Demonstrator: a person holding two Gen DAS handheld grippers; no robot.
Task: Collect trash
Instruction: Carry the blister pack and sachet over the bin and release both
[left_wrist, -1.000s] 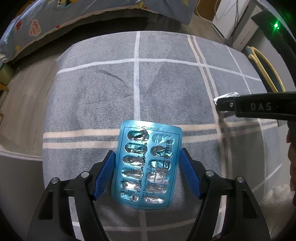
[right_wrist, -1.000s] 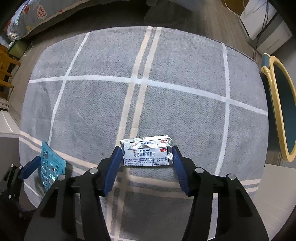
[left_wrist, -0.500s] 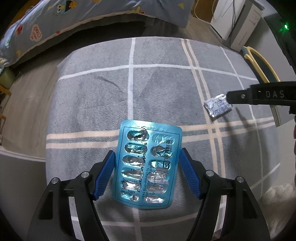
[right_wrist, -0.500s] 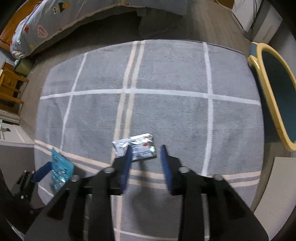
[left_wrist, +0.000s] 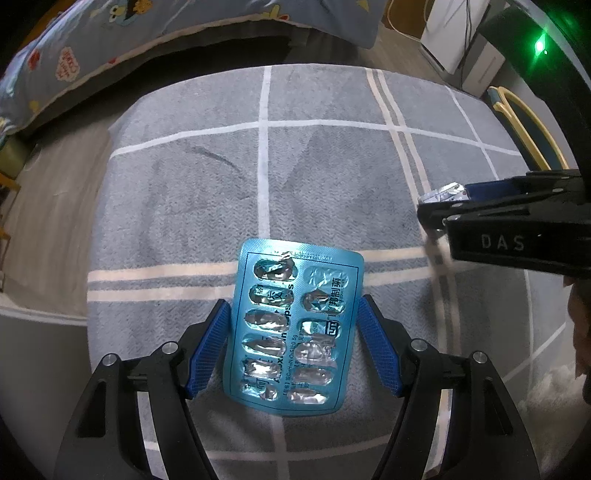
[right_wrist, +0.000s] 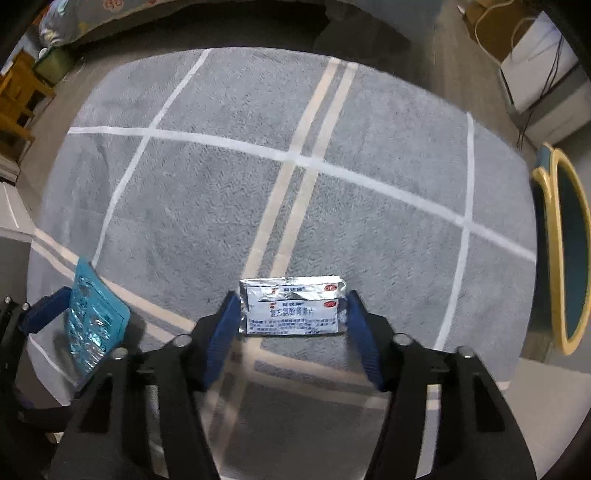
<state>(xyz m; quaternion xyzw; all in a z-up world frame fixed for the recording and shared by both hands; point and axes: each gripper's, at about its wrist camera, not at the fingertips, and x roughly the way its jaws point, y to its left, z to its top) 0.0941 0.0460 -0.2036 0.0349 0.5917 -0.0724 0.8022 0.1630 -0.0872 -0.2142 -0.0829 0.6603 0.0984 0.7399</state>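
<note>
My left gripper (left_wrist: 293, 314) is shut on a blue blister pack (left_wrist: 291, 325) of emptied pill pockets and holds it above the grey rug (left_wrist: 221, 192). My right gripper (right_wrist: 291, 314) is shut on a silver medicine sachet (right_wrist: 291, 310) with printed text, held above the rug (right_wrist: 369, 229). In the left wrist view the right gripper (left_wrist: 443, 206) comes in from the right with the sachet (left_wrist: 445, 192) in its tip. In the right wrist view the blister pack (right_wrist: 94, 321) and left gripper (right_wrist: 74, 317) show at lower left.
The grey rug has white and beige stripes. A bed with a patterned blue cover (left_wrist: 147, 33) lies beyond it. A yellow-rimmed teal bin (right_wrist: 569, 251) stands at the rug's right edge. White appliances (left_wrist: 454, 33) and a wooden chair (right_wrist: 18, 99) stand at the far sides.
The right gripper closed in from wide, then ends shut on the sachet and lifted off the rug. The left gripper kept its hold on the blister pack and rose slightly.
</note>
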